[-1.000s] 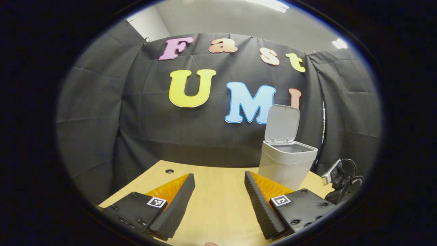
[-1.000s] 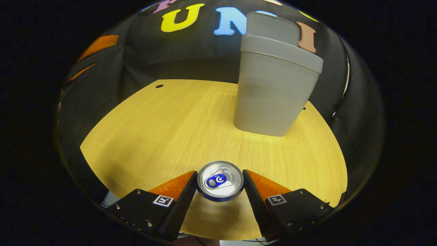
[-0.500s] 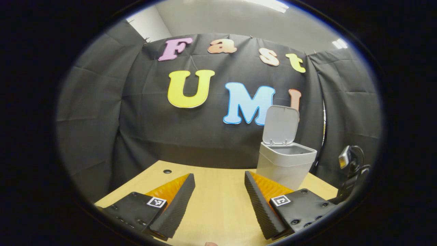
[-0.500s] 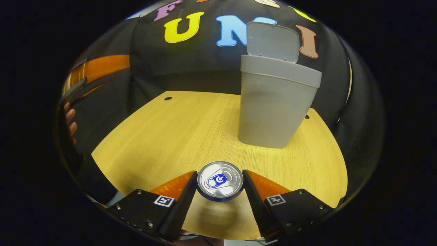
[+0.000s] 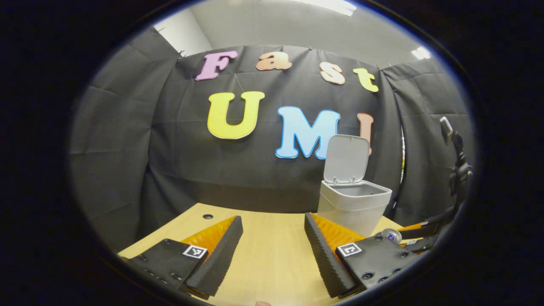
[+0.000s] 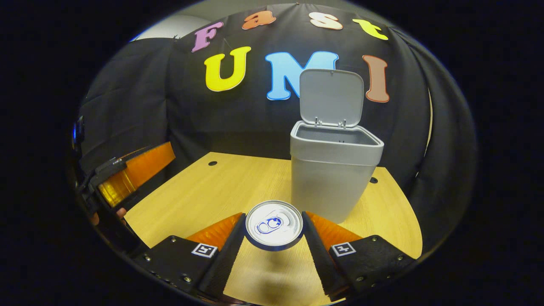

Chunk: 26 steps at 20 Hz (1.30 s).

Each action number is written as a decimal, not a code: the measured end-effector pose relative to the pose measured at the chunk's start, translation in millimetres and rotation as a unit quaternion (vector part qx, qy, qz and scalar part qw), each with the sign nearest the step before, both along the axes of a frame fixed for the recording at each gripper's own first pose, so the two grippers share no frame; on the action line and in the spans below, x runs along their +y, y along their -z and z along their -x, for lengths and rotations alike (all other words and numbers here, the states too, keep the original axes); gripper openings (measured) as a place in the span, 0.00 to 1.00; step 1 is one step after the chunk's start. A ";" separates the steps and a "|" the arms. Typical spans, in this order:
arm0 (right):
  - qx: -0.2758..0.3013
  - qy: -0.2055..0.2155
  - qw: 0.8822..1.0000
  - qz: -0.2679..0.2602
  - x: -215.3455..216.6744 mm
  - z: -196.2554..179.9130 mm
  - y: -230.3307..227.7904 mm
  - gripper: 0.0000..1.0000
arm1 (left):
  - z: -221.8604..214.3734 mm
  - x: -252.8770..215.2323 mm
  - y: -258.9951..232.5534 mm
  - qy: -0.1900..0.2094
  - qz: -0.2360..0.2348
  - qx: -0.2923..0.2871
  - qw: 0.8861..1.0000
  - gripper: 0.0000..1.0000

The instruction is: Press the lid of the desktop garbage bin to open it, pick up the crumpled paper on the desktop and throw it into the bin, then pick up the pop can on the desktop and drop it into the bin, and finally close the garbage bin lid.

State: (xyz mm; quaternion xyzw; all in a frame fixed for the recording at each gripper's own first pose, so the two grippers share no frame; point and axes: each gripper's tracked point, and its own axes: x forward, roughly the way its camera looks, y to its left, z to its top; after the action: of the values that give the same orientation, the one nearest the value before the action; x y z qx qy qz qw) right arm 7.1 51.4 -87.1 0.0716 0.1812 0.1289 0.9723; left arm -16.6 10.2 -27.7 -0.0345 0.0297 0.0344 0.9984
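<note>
The right tongs (image 6: 274,227) pinch the pop can (image 6: 274,224) upright, clear of the surface (image 6: 212,191). The open garbage bin (image 6: 331,178) stands ahead, slightly right, mouth higher than the can. The left tongs (image 5: 274,246) hang spread, farther off.
</note>
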 end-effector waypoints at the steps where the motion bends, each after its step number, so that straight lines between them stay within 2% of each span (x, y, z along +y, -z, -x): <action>1: -0.010 0.003 1.000 -0.003 -2.5 -4.6 -6.8 0.82 | 0.1 -1.0 -1.1 0.000 -0.001 -0.001 1.000 0.96; 10: -0.076 0.034 0.996 -0.027 -23.8 -33.9 -58.2 0.82 | -3.1 -12.3 -6.5 0.007 -0.001 -0.006 1.000 0.96; 16: -0.133 0.063 0.987 -0.067 -40.9 -52.2 -99.7 0.82 | -9.3 -18.8 -7.6 0.011 0.001 -0.008 1.000 0.96; 22: -0.186 0.091 0.976 -0.074 -64.7 -70.3 -129.6 0.82 | -13.6 -21.2 -9.7 0.010 -0.002 -0.011 1.000 0.96; 26: -0.195 0.113 0.972 -0.062 -77.8 -93.6 -132.2 0.82 | -15.2 -23.5 -8.9 0.011 0.003 -0.009 1.000 0.96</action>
State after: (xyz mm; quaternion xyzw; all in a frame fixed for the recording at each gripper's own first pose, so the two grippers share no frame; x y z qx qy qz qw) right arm 100.7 -26.4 45.1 0.1253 -0.0294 0.0407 0.9908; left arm -1.4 -13.3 -18.8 -0.0379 0.0215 0.0234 0.9988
